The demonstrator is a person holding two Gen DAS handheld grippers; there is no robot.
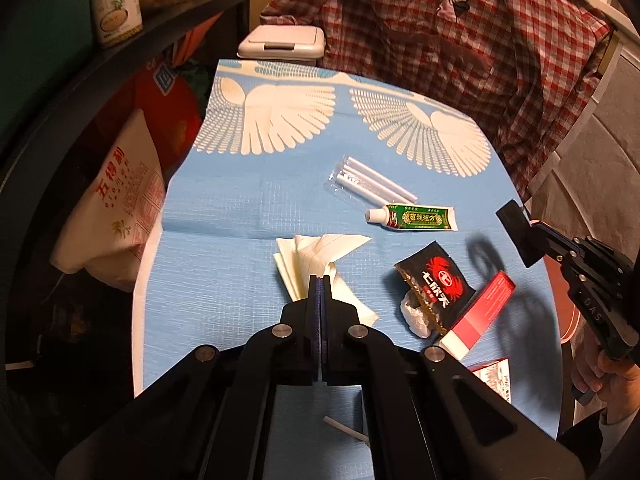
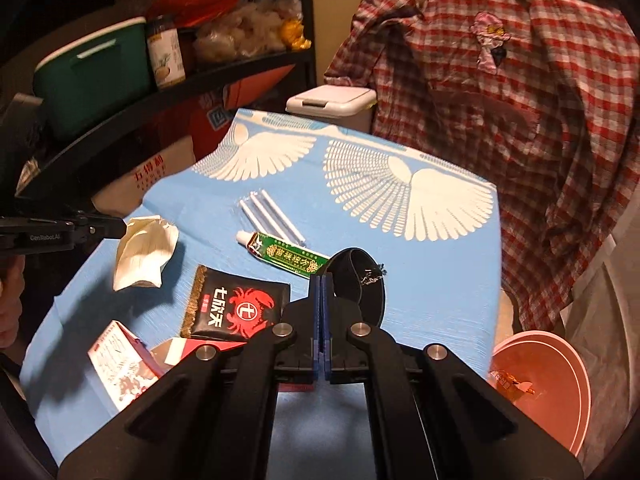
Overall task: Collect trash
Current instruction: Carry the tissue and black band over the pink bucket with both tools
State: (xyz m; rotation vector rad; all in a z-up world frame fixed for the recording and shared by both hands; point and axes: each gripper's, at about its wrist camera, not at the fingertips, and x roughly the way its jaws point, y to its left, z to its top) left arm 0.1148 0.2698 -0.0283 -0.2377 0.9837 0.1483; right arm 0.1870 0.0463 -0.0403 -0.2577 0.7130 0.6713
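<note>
My left gripper [image 1: 320,278] is shut on a crumpled white tissue [image 1: 316,252]. In the right wrist view the tissue [image 2: 146,248] hangs from it just above the blue tablecloth [image 2: 440,264]. My right gripper [image 2: 322,278] is shut on a black looped band [image 2: 362,284] with a small chain, held over the cloth's right side. Lying on the cloth are a black crab-print snack packet [image 1: 436,284], a green toothpaste tube [image 1: 412,218], wrapped white sticks [image 1: 372,184], a red-and-white box [image 1: 480,312] and a printed carton [image 2: 120,368].
A pink basin [image 2: 560,380] holding a wrapper sits low beside the table's right edge. A white lidded bin [image 1: 280,44] stands behind the table's far end. A plaid shirt [image 1: 460,60] hangs at the back right. Shelves and a rice bag [image 1: 116,208] crowd the left.
</note>
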